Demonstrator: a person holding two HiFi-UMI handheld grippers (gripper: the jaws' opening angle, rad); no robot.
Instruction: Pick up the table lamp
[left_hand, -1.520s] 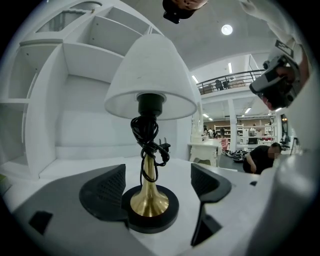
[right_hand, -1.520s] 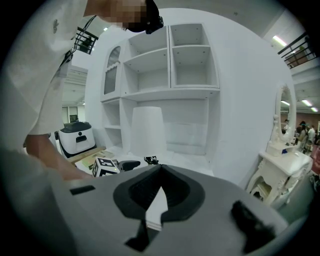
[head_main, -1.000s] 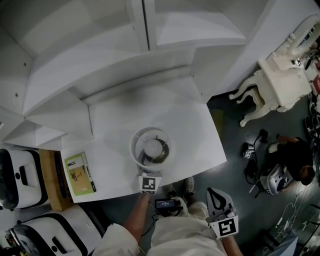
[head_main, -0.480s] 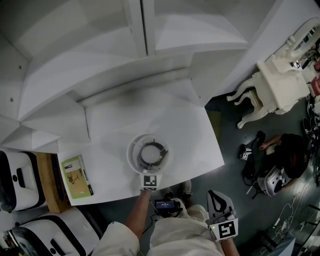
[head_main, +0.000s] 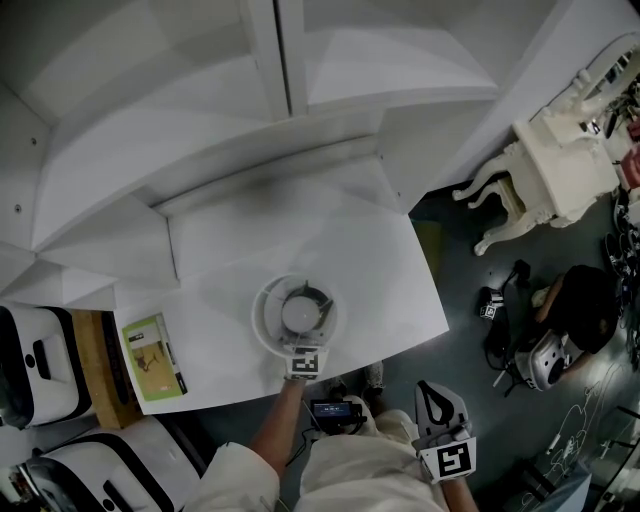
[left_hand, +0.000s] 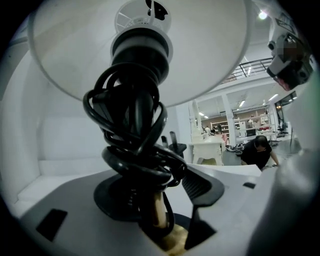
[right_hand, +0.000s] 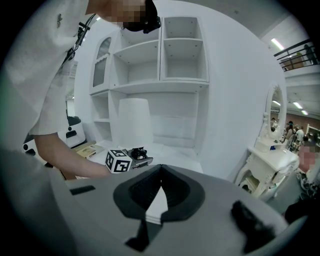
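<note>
Table lamp (head_main: 295, 312) on desk (head_main: 385, 265), booklet (head_main: 152, 357) leftward

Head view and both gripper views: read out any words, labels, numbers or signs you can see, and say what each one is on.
No text is readable in any view.
Green booklet: whatever is printed on its cover is too small to read.
Marker cube at the table lamp: black-and-white square pattern, no letters.
Second marker cube: the same kind of pattern, no letters.
</note>
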